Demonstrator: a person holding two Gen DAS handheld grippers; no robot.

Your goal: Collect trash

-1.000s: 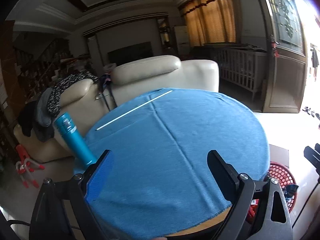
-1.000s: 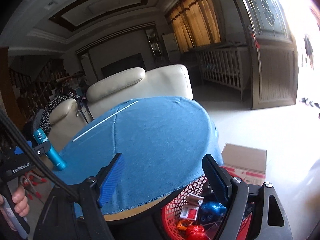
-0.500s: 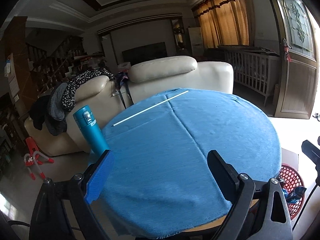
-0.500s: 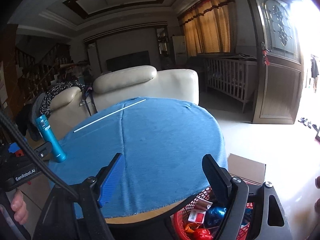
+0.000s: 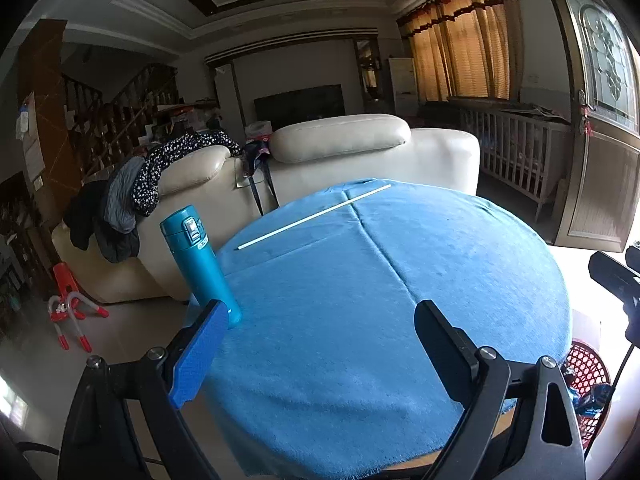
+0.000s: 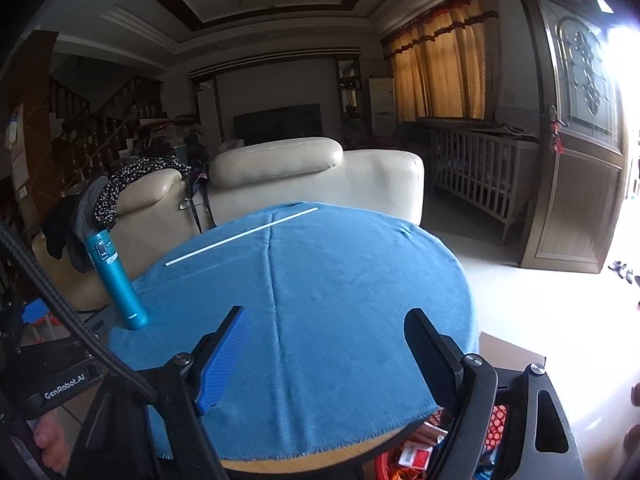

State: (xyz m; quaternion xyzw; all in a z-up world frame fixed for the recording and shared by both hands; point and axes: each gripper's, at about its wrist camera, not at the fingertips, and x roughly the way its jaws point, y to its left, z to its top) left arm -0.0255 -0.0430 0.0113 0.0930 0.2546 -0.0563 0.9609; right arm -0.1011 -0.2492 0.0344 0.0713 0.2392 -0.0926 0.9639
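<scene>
sofa (image 5: 360, 152) standing behind | table (image 5: 360, 300) wearing a blue cloth | red basket (image 5: 588, 364) holding the trash, sitting on the floor beside it | bottle (image 5: 200, 264) standing at the edge | white stick (image 5: 316, 216) lying far | left gripper (image 5: 320, 320) and right gripper (image 6: 324, 328) hovering spread, gripping nothing

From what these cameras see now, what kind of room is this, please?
Most likely a home living room. A cream leather sofa stands behind the round table with the blue cloth, a dark television sits at the far wall, and a wooden staircase rises on the left.
</scene>
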